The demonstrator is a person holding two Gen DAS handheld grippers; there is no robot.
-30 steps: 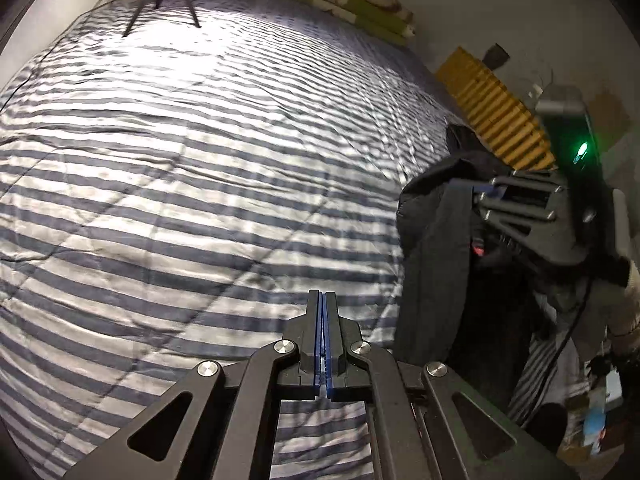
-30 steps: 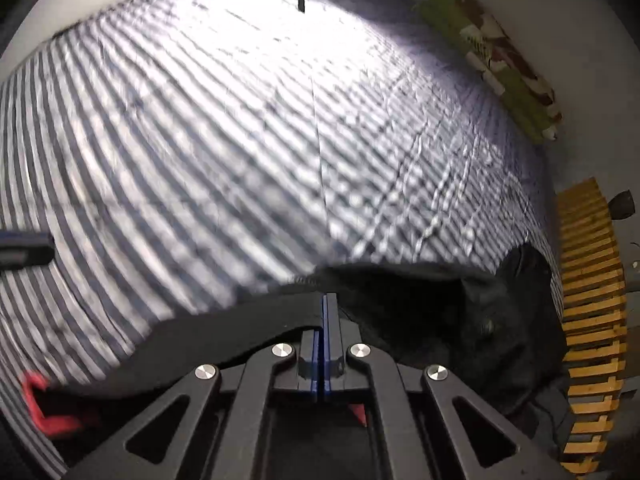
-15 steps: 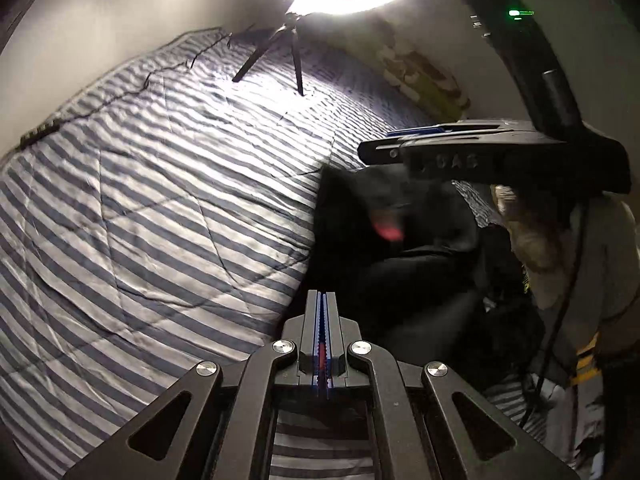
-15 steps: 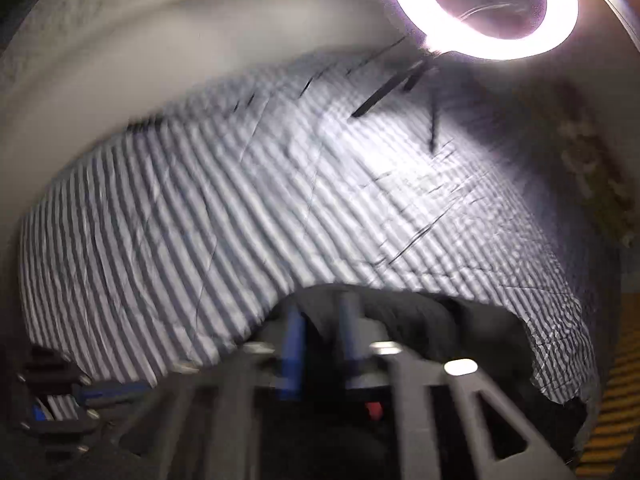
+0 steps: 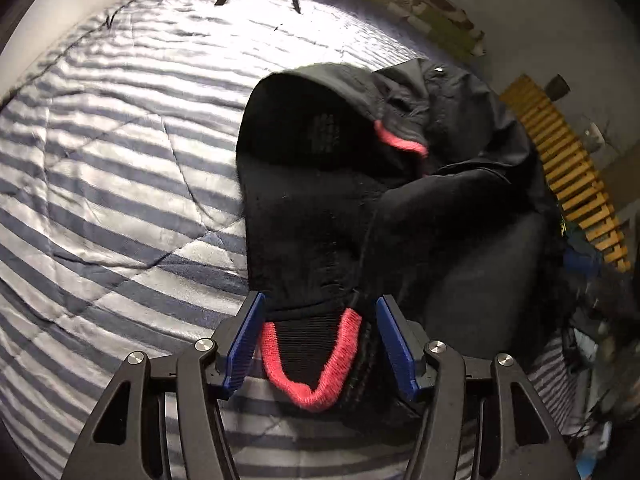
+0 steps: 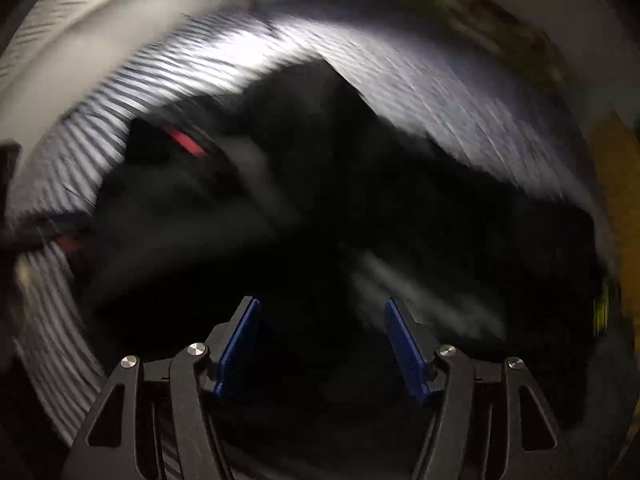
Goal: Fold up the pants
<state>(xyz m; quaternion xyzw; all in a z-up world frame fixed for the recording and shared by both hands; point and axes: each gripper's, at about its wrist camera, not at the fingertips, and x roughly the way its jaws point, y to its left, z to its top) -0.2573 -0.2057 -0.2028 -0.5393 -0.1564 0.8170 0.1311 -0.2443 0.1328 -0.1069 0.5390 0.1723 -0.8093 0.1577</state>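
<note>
Two grippers open over our black pants [image 5: 400,200], heaped near the striped bed's [image 5: 120,160] right edge. We see the left gripper [image 5: 320,344] widening around the pink-trimmed waistband, pads apart; the right gripper [image 6: 322,344] spreads above blurred cloth

Motion blur smears the right wrist view; the black pants [image 6: 320,208] show no detail.

My left gripper [image 5: 320,340] points steeply down, its blue-padded fingers [image 5: 244,344] spreading apart with black-and-pink cloth lying loose between them. My right gripper [image 6: 322,344] also angles down, fingers [image 6: 236,344] opening over dark, blurred fabric.
</note>
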